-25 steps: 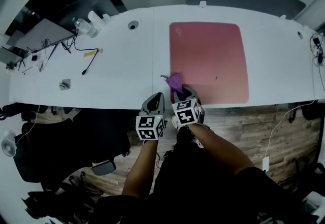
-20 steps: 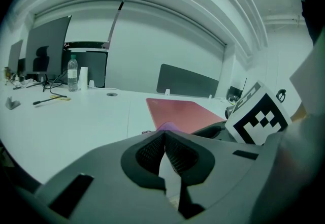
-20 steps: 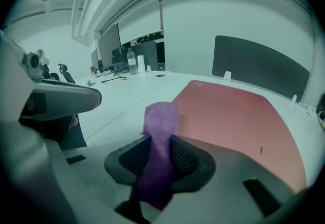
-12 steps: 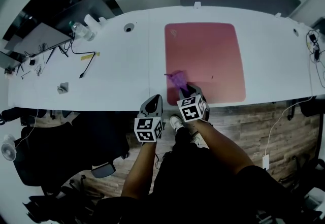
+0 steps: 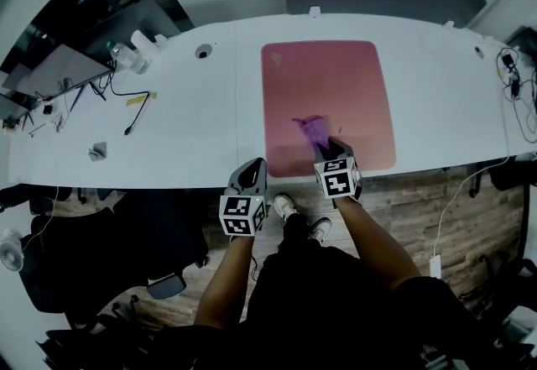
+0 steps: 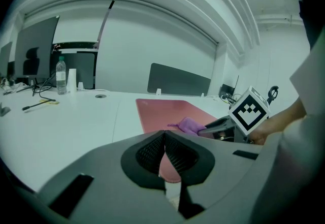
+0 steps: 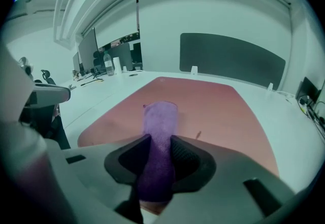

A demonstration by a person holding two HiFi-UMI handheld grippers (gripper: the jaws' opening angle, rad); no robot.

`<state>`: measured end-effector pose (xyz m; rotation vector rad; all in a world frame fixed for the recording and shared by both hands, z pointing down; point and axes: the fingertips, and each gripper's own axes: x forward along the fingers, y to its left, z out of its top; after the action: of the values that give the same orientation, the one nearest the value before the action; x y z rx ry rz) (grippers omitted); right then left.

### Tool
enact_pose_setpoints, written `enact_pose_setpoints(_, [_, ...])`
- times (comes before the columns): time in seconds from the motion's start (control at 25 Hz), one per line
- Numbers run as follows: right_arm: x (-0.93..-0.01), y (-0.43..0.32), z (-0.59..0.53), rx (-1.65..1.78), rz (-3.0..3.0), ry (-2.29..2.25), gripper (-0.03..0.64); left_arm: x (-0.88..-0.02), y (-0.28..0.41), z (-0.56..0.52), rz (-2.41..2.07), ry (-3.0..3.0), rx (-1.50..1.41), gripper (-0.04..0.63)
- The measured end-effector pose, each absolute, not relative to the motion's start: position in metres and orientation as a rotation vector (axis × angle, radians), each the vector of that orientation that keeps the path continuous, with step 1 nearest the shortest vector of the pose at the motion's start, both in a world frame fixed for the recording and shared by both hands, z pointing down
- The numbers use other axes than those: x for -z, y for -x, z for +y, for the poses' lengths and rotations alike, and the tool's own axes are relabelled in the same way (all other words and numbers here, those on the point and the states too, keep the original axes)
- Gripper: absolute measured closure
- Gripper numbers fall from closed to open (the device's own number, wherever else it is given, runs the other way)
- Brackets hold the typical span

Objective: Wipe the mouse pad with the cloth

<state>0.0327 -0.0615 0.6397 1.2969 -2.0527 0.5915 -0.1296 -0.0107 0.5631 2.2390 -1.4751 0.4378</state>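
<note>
Now wiping in hand: purple cloth [image 7: 160,116] pinched by right gripper [image 7: 161,159], resting on pink mouse pad [image 5: 323,79] near table [image 5: 168,133] front edge. Left gripper [image 6: 164,153] pressed together, empty. Next: cloth to be swept across pad, contact kept.

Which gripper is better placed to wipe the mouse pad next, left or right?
Right. The right gripper is shut on the purple cloth, which lies on the pink mouse pad. The left gripper is shut and empty, off the pad.
</note>
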Motion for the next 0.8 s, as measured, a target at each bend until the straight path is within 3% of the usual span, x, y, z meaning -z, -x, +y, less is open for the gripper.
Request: enact_pose_setpoints(0.8, [-0.641, -0.18, -0.063, -0.627, -1.873, -1.523, 0.48, -0.565, 0.094, -0.021, -1.377, -2.303, -0.465, 0.574])
